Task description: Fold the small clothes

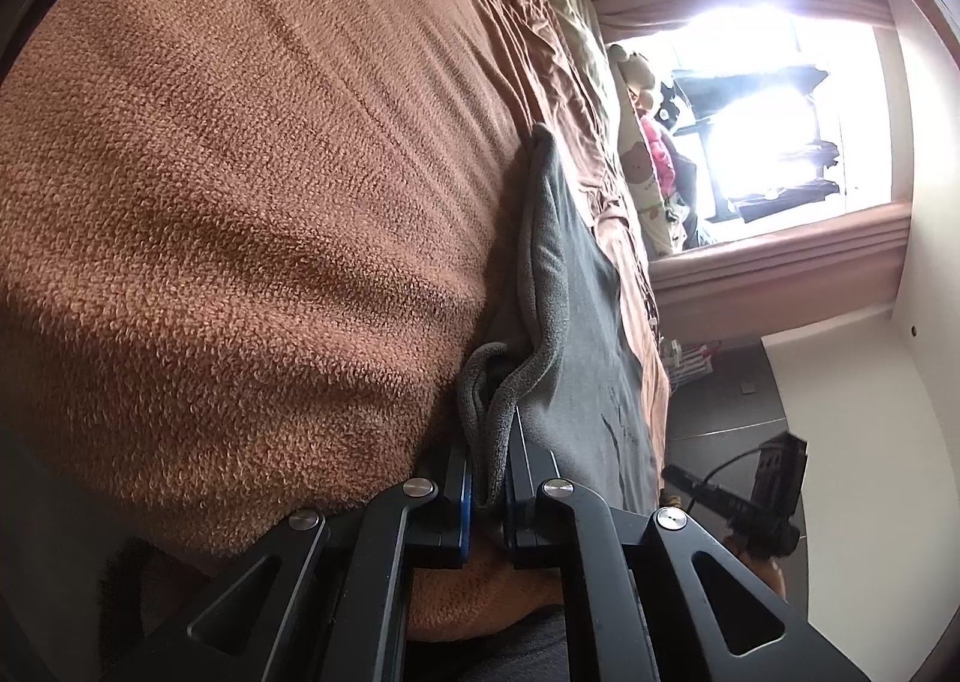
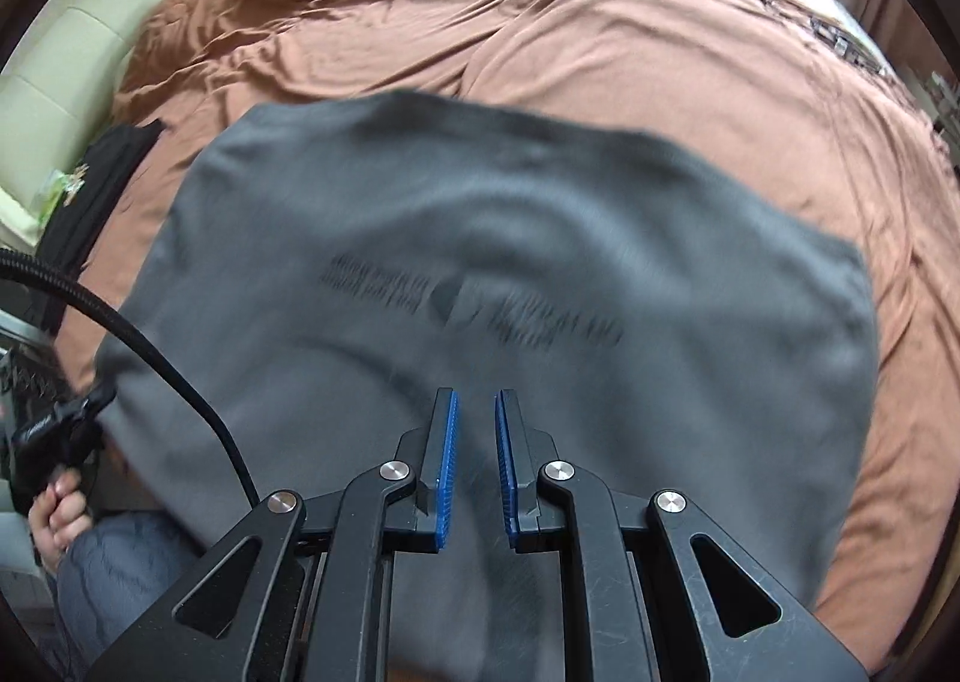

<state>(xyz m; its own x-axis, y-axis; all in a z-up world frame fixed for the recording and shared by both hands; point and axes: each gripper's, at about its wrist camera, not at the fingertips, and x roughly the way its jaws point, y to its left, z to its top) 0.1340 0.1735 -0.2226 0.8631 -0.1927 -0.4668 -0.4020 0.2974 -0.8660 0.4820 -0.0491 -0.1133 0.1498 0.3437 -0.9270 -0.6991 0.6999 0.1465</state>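
The left claw [image 1: 489, 478] is clamped on a bunched edge of the grey shirt [image 2: 480, 274], while the right claw [image 2: 477, 466], fingers apart, hovers over its blurred, apparently printed front on the brown bed [image 2: 660, 58].

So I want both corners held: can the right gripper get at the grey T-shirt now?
Probably yes: the right gripper is open over the grey T-shirt, nothing between them.

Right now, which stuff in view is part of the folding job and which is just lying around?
Job:
- grey shirt, spread on the bed
- left gripper, fingers shut on the shirt's edge
- right gripper, open over the shirt

Lying about:
- brown blanket
- orange sheet
- black garment at the bed's edge
- soft toys by the window
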